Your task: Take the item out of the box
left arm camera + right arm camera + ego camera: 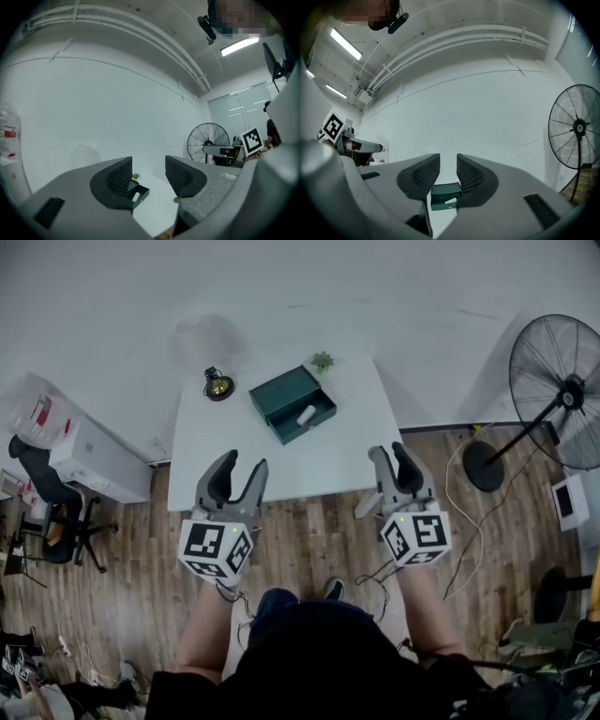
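Item (307,415): small white cylinder lying inside the open dark-green box (281,393), far half of desk (234,456). Left gripper (242,465) jaws spread, empty. Right gripper (389,452) jaws narrower apart, empty. Both at the near desk edge, well apart from the box.

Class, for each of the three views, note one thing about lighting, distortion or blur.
Head view: soft, even light, faint shadows on the white table; the green box is clear. Left gripper view: fisheye-bent wall lines, dark corners, glare from the ceiling light. Right gripper view: same bending; the pedestal fan is clear.
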### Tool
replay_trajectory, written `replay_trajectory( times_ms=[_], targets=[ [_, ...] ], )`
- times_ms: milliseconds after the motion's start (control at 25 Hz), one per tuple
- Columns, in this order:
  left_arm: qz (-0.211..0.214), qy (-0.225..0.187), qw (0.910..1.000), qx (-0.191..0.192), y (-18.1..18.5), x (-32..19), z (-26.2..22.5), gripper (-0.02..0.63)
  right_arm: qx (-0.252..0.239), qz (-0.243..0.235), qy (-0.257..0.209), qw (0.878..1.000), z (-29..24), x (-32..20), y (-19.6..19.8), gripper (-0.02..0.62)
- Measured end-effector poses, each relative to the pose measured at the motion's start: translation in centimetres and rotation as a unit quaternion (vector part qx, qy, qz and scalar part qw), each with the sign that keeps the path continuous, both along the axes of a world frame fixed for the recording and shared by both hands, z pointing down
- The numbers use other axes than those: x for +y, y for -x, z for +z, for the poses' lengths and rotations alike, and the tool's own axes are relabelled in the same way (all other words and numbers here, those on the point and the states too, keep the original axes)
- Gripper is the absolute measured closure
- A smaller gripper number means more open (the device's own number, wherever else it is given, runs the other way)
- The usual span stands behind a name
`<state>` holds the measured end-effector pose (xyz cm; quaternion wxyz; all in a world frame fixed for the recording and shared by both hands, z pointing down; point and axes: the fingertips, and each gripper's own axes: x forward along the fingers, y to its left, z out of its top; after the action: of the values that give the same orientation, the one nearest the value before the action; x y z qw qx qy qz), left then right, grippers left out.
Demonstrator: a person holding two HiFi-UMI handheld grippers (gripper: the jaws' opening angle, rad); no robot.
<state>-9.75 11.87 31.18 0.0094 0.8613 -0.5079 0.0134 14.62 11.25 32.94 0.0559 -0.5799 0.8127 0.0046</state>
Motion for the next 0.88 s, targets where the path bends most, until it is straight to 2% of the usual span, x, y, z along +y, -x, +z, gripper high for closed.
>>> replay_trajectory(
  times_ms=[240, 440, 560, 720, 880],
  targets=[
    [-0.014, 0.009, 0.9998, 0.009, -0.6, -3.9, 1.0, 0.397, -0.003, 0.003, 0.01, 1.0, 1.2, -3.5, -1.8, 0.483],
    [-0.003, 0.016, 0.9998, 0.013, -0.1, -7.7, 2.5, 0.403, 0.005, 0.019, 0.021, 1.0, 2.5, -6.8, -1.8, 0.485],
    [0.004, 0.024, 0.9993, 0.03, 1.2, -11.1, 3.5, 0.405, 0.02, 0.033, 0.023, 0.999, 2.5, -8.8, -1.1, 0.486],
    [0.033, 0.025, 0.998, 0.048, 1.7, -16.6, 3.7, 0.408, 0.039, 0.061, 0.019, 0.997, 1.3, -12.8, -0.7, 0.494],
    [0.064, 0.041, 0.9954, 0.058, 2.7, -21.3, 5.5, 0.411, 0.053, 0.081, 0.034, 0.995, 2.1, -16.8, 1.0, 0.497]
  ],
)
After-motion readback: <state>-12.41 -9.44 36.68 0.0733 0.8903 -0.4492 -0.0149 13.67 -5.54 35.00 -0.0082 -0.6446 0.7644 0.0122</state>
